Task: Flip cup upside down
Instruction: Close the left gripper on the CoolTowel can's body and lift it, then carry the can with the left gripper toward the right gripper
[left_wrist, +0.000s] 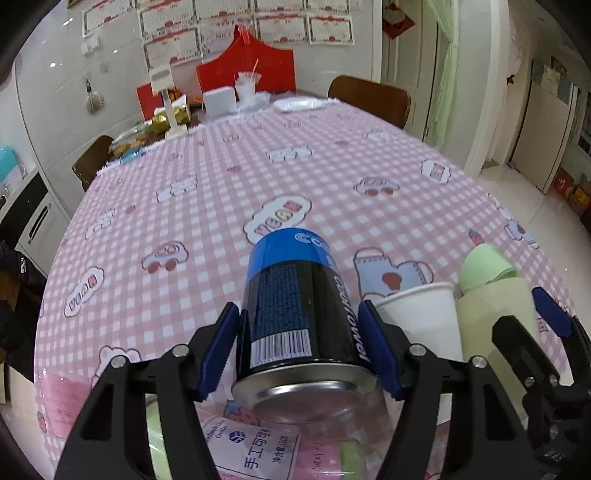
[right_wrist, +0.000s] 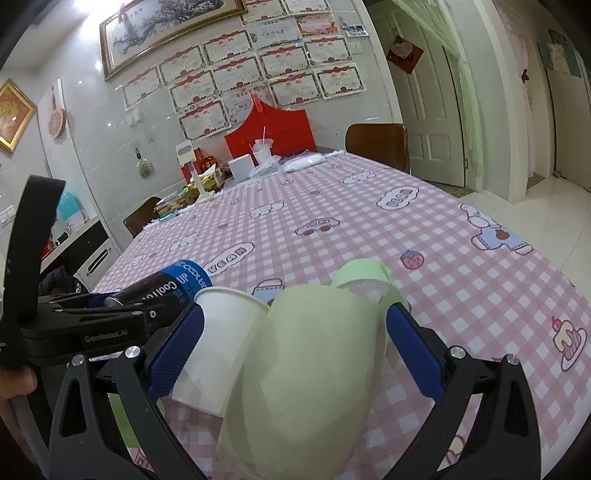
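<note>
My left gripper is shut on a black and blue drink can, held tilted above the pink checked tablecloth. My right gripper is shut on a pale green cup with a handle, held off the table. A white paper cup stands between the can and the green cup, touching the green cup. In the left wrist view the white cup and green cup sit to the right of the can, with the right gripper's fingers around the green cup.
A cookie packet with a label lies under the can near the front edge. At the far end stand a white lamp stand, snack packets, a white box, a plastic cup and a plate. Wooden chairs flank the table.
</note>
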